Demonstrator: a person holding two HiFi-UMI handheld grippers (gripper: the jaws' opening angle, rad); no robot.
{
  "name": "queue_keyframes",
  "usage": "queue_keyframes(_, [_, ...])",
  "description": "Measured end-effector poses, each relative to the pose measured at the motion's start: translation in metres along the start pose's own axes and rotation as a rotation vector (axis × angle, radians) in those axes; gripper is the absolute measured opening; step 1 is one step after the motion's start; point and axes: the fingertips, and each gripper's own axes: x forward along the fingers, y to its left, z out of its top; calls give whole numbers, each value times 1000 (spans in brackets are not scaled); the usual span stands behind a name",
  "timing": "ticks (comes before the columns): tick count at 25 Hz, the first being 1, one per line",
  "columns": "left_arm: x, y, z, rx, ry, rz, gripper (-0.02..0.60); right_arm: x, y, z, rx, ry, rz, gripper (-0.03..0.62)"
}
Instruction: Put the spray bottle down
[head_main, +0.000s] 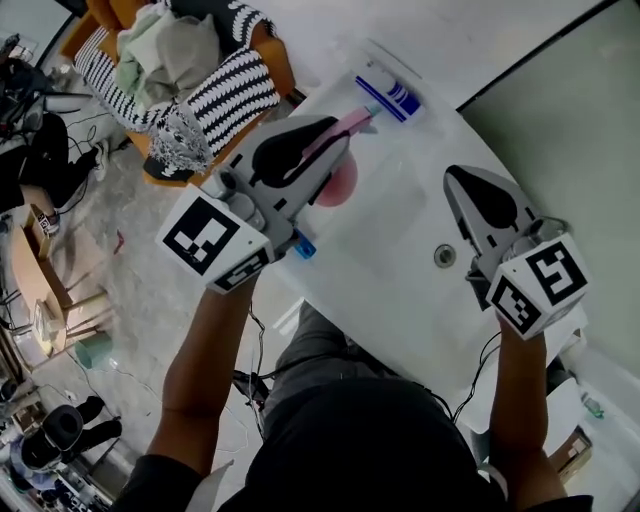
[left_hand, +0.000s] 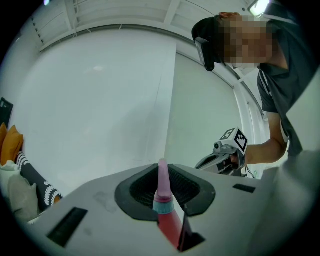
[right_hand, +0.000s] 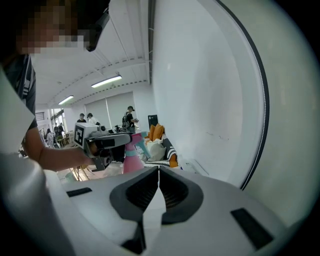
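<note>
spray bottle (head_main: 338, 185): pink, held over the table (head_main: 400, 270) near its left edge, our left gripper (head_main: 318, 142) clamped on it.
handling: we judge it light, stiff plastic, a bit slippery; the part just under the teal collar (left_hand: 163, 205) seems the best hold.
right gripper (head_main: 470, 190): jaws closed, nothing between them.
contents: pink body; we cannot tell the fill.
far edge: blue-striped tube (head_main: 390, 95).

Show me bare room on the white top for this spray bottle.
The middle of the white top is bare, between the left tool holding the spray bottle and the shut right tool. Avoid the far end by the blue-striped pack and the round metal fitting.
</note>
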Motion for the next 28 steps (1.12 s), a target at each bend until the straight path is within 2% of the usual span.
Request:
queue_keyframes(13, [31,59,-20,-13,8,-7,61,50,-28,2,43,14,-17,11])
queue_keyframes(28, [71,97,-44,-10,-24,-34,61,83,-54,-8,85,42,-33,11])
